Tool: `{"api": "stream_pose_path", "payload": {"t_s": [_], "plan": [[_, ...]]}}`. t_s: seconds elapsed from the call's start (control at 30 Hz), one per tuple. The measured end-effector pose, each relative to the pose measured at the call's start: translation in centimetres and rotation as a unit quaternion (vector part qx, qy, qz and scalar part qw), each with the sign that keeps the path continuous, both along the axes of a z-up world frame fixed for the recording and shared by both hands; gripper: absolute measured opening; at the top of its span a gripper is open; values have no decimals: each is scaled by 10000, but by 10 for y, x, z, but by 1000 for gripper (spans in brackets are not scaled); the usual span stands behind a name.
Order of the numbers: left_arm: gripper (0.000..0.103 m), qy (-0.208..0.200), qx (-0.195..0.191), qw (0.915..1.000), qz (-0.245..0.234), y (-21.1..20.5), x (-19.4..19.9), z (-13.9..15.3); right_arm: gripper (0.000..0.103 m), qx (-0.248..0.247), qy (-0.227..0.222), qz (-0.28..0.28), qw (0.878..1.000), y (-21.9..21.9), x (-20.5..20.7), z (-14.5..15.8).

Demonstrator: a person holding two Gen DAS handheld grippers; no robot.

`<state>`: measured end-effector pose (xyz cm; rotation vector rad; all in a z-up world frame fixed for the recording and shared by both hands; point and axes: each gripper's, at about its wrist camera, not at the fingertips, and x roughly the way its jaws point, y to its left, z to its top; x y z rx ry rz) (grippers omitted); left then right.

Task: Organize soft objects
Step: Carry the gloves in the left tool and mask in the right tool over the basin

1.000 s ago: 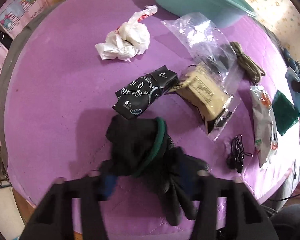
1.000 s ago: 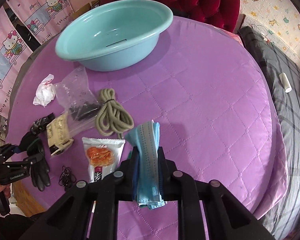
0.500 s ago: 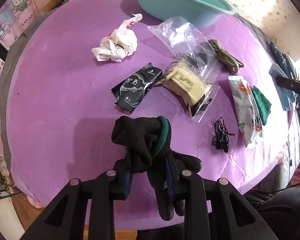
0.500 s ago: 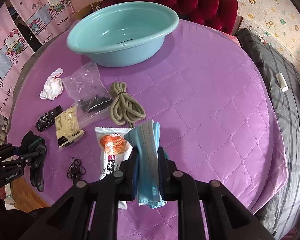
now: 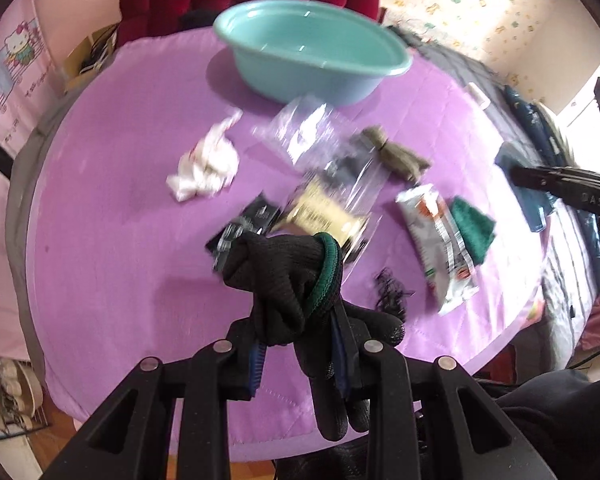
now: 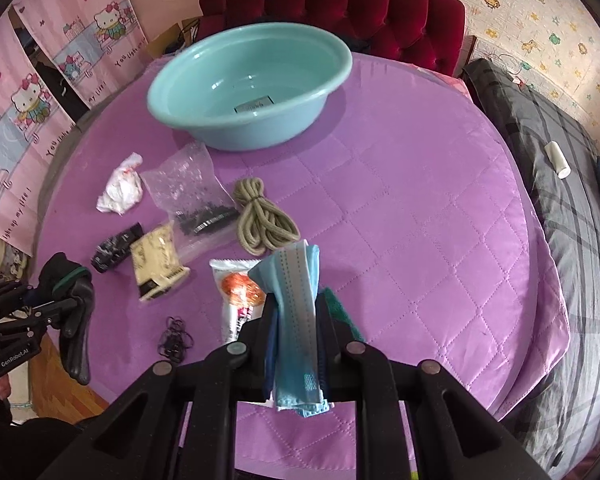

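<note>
My left tongs (image 5: 300,354) are black with blue pads, pinching a black glove (image 5: 288,280) with a green cuff. My right tongs (image 6: 298,346) pinch a pale blue mask (image 6: 296,300). The quilted cover (image 6: 420,200) is purple with diamond stitching, the basin (image 6: 244,80) is teal, and the rope (image 6: 264,220) is grey-beige.

Bright daylight enters from the right; the left wrist view is motion-blurred beyond its gripper, edges bent and dark-cornered.
</note>
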<state>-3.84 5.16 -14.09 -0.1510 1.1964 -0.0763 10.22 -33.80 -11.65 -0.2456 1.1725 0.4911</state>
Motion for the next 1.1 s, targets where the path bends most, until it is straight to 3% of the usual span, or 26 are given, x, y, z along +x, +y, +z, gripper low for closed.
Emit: {"api": "stream_pose_path", "payload": {"t_s": [0.33, 0.57, 1.1], "plan": [[30, -629, 1, 9971, -439, -11, 36, 55, 16, 67, -105, -52, 9999, 18, 23, 42], [30, -835, 66, 9944, -638, -15, 66, 75, 17, 146, -161, 28, 9998, 33, 46, 61], [30, -1013, 158, 9909, -877, -19, 159, 85, 18, 544, -41, 168, 9984, 85, 133, 67]]}}
